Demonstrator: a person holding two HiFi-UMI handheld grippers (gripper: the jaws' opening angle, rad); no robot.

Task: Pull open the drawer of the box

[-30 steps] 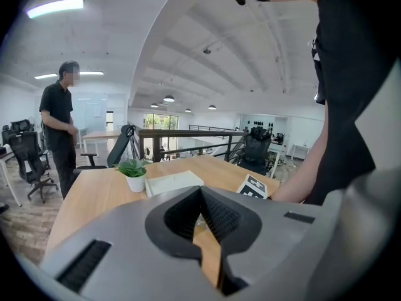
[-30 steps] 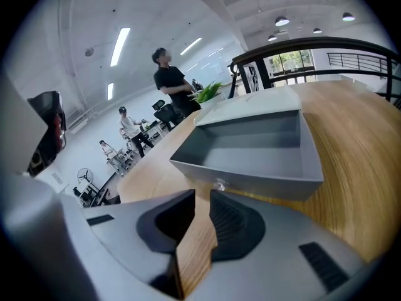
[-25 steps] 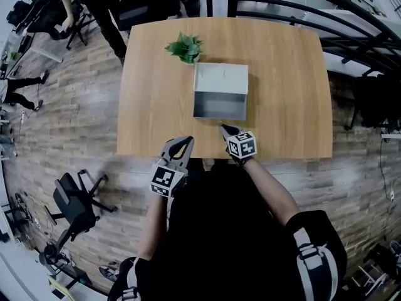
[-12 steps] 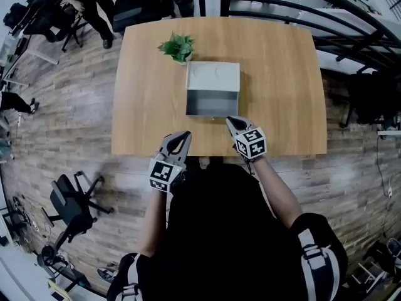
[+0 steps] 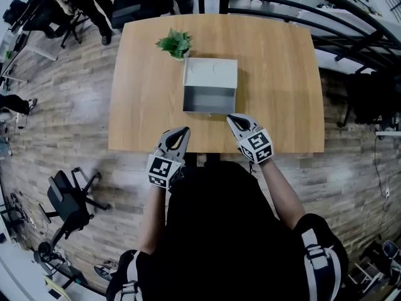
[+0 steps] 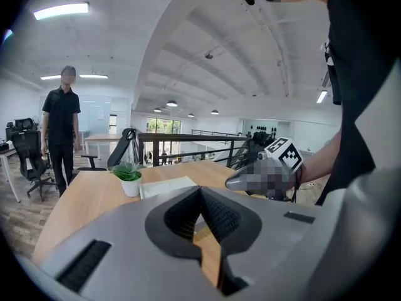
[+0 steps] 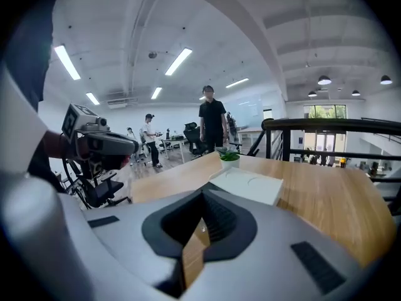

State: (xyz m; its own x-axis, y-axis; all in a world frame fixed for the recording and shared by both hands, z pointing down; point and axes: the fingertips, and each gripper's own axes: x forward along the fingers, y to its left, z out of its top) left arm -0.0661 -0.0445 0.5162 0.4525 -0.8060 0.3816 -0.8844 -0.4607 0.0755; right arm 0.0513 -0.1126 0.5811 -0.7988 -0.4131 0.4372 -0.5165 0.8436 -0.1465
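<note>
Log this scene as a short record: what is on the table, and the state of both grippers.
surface: wooden table
box: white top, grey front facing the person
plant: in a white pot, by the box's far left corner
left gripper: jaws shut, empty, over the table's near edge
right gripper: jaws shut, empty, tip near the box's near right corner

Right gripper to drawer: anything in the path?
Nothing visible does. The right gripper, jaws shut and empty, sits just off the near right corner of the drawer, with only bare table between them. The plant stands behind the box, out of the way.
</note>
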